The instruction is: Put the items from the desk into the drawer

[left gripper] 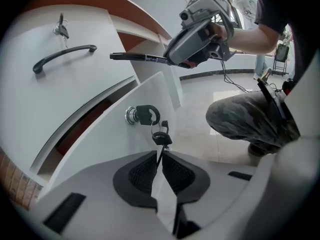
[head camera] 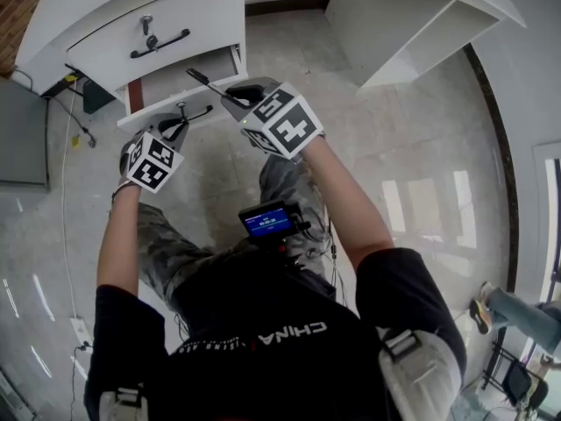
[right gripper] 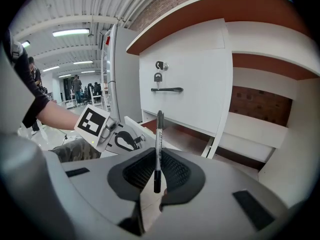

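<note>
A white desk has its lower drawer (head camera: 175,84) pulled out, showing a brown inside. My left gripper (head camera: 180,123) is at that drawer's front panel (left gripper: 120,144), just below the lock with hanging keys (left gripper: 142,116). Its jaws are shut on the black handle, which the pads mostly hide. My right gripper (head camera: 235,95) is shut on a black marker (head camera: 206,82). The marker (left gripper: 140,57) is held level above the open drawer. In the right gripper view the marker (right gripper: 158,144) stands upright between the pads (right gripper: 175,171).
The shut upper drawer (head camera: 158,24) carries a black handle (head camera: 160,44) and a key. Open white shelves (head camera: 412,24) stand at the right. Cables (head camera: 74,103) lie on the tiled floor at the left. My knees (head camera: 280,182) are close below the drawer.
</note>
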Motion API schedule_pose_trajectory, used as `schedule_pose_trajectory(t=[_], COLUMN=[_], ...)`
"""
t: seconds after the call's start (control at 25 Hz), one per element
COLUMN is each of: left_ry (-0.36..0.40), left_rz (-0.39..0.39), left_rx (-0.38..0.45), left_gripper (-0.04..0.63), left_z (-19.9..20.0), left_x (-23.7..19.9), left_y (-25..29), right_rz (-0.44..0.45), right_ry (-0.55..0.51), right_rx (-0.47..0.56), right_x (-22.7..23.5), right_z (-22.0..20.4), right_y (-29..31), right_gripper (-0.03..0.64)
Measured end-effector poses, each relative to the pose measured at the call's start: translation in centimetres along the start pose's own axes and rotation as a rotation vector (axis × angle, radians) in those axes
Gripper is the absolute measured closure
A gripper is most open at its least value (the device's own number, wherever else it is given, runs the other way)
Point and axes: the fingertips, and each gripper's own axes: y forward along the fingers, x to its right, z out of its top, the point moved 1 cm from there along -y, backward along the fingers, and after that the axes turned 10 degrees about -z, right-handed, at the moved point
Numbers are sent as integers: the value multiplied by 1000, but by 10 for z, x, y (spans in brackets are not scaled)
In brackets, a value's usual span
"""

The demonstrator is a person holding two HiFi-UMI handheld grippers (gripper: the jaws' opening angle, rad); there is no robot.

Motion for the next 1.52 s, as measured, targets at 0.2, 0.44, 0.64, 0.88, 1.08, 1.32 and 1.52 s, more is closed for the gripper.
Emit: schedule_pose_trajectory(t=[0.2, 0.44, 0.64, 0.88, 1.08, 1.32, 1.52], left_ry=[10, 29, 3, -3, -59, -214, -216], left_rz=[7, 48, 89, 132, 113, 168, 247], left_rx=[-1, -13, 18, 34, 102, 264, 199], left_gripper=[554, 557, 555, 557, 557, 562, 561], left_z=[-3, -10, -10, -9, -4, 17, 5], left_x=[27, 46, 46, 48, 54, 32, 13], left_y=[-8, -7, -11, -22, -60, -111, -112], right_rz=[32, 77, 99, 116, 125, 135, 134], right_ry=[-19, -23, -30, -4, -3, 5, 5], right_rx=[7, -4, -39, -68, -73, -82, -82], right_x=[-10, -18, -25, -26, -27, -29, -29], right_z=[8, 8, 2, -10, -11, -16, -15], right_y=[-7, -9, 4, 15, 14, 15, 15], right_gripper=[569, 569, 569, 569, 569, 569, 569])
